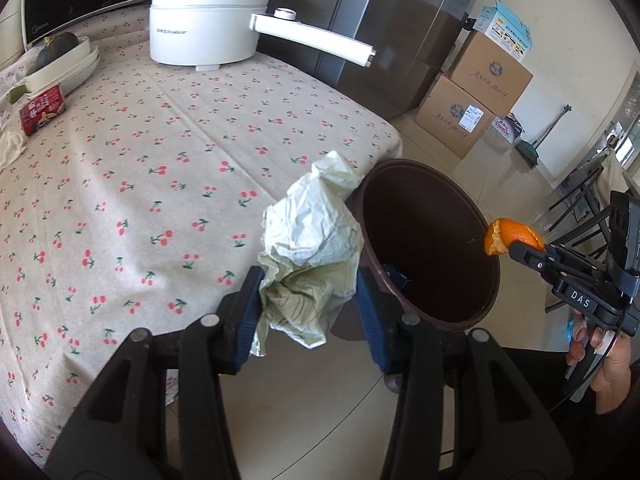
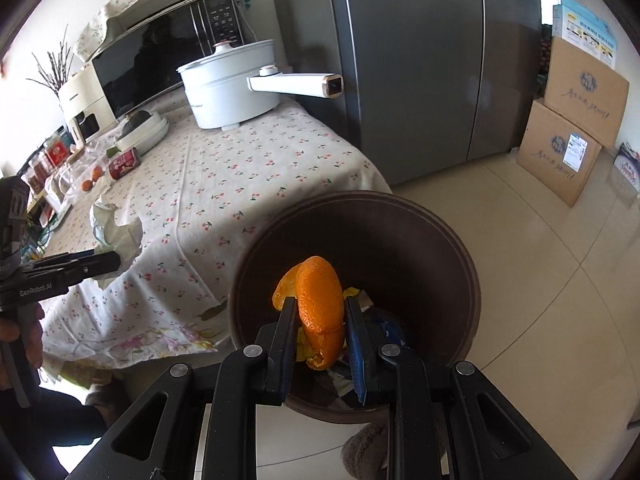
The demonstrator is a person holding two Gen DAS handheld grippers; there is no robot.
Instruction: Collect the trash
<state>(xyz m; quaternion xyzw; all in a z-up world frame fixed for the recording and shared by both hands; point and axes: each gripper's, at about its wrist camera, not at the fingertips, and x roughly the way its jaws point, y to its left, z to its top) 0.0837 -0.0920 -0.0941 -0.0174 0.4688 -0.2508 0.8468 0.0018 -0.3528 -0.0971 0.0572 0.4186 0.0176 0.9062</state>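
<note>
Kitchen floor tiles and a cherry-print tablecloth (image 1: 160, 152) fill the left wrist view. At six o'clock the left gripper (image 1: 310, 300) is partly closed, its blue pads pinching a crumpled paper wad (image 1: 312, 240). The wad hangs over the table's corner, just beside the rim of a dark brown trash bin (image 1: 436, 240) at three o'clock, not yet over its mouth. Released from here, it could well land on the cloth or the floor. At three o'clock the right gripper (image 1: 516, 246) holds an orange peel (image 1: 510, 236) above the bin's far rim. A white electric pot (image 1: 208, 20) stands at twelve o'clock, its long handle jutting toward the bin side, well apart from both grippers. A red packet (image 1: 40, 110) lies at ten o'clock.

Grey refrigerator doors (image 2: 420, 60) and stacked cardboard boxes (image 2: 572, 120) back the right wrist view. Here the right gripper, nearly closed, clamps the peel at centre, directly above the bin's mouth, where wrappers already lie. The peel is curved and held by its lower end, so it might slip out early. Both hands converge on one opening, so the grippers could bump. A red can (image 2: 124, 164) and small oranges (image 2: 92, 180) remain on the table at nine o'clock.
</note>
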